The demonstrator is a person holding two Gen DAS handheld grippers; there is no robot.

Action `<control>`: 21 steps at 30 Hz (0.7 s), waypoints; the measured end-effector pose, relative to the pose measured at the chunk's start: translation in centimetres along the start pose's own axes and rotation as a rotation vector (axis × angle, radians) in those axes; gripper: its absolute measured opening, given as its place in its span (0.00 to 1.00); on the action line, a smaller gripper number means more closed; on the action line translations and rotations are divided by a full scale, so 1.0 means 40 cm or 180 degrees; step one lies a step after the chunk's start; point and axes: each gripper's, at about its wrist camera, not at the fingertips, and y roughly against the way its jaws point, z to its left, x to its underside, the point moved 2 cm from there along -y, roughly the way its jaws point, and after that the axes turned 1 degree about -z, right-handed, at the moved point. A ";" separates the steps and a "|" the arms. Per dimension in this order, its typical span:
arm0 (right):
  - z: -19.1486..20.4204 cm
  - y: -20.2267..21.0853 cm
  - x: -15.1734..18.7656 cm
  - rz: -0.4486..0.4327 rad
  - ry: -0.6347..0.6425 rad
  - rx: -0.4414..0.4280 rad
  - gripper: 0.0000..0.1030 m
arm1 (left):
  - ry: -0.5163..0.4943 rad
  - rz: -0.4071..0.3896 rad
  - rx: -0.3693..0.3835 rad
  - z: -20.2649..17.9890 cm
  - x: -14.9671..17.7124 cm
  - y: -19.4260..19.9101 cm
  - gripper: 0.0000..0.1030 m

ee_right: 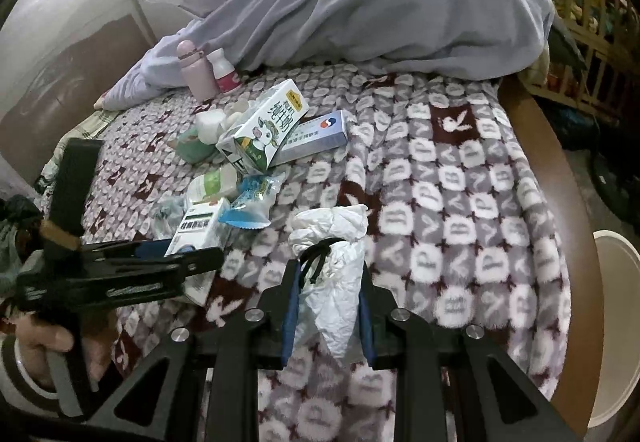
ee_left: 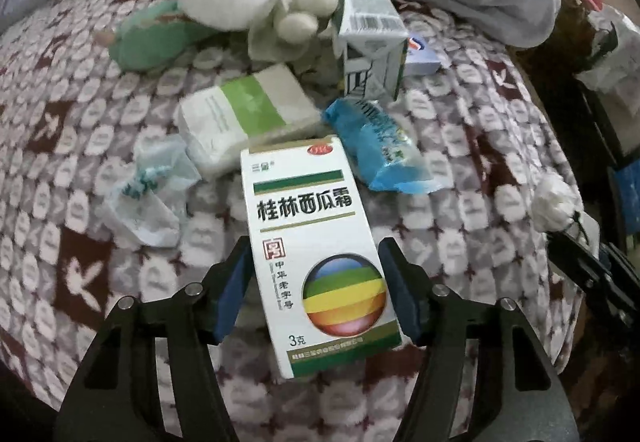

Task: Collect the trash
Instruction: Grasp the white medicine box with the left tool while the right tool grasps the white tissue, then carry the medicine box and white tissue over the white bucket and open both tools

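Note:
My left gripper (ee_left: pixel 314 274) is shut on a white medicine box (ee_left: pixel 316 242) with green bars and a rainbow ball, held just above the patterned blanket (ee_left: pixel 480 162). In the right wrist view this box (ee_right: pixel 196 228) sits between the left gripper's fingers (ee_right: pixel 192 254). My right gripper (ee_right: pixel 328 282) is shut on a crumpled white mask or tissue with a black cord (ee_right: pixel 332 262). Beyond lie a blue wrapper (ee_left: pixel 384 146), a green-white tissue pack (ee_left: pixel 248 114), a crumpled clear wrapper (ee_left: pixel 148 190), a milk carton (ee_left: pixel 368 34) and white cocoons (ee_left: pixel 300 10).
A pink flask (ee_right: pixel 196 70) and a small white bottle (ee_right: pixel 224 74) stand at the back by a grey duvet (ee_right: pixel 380 2). A blue-white box (ee_right: pixel 316 134) lies beside the carton. A green pouch (ee_left: pixel 160 38) lies left. A white bin (ee_right: pixel 612 322) stands right of the bed's wooden edge (ee_right: pixel 560 202).

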 end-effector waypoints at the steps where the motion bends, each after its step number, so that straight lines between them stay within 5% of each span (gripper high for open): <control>1: -0.001 0.004 0.002 -0.0003 0.0012 0.0010 0.23 | -0.0005 -0.0025 -0.0009 -0.001 0.001 0.004 0.54; 12: -0.056 0.090 -0.006 -0.0256 -0.0111 0.0098 0.23 | -0.0412 -0.0379 0.0162 -0.096 0.007 0.155 0.48; 21: -0.129 0.168 -0.003 -0.0401 -0.0235 0.0264 0.23 | -0.0712 -0.0476 0.0325 -0.243 -0.022 0.186 0.48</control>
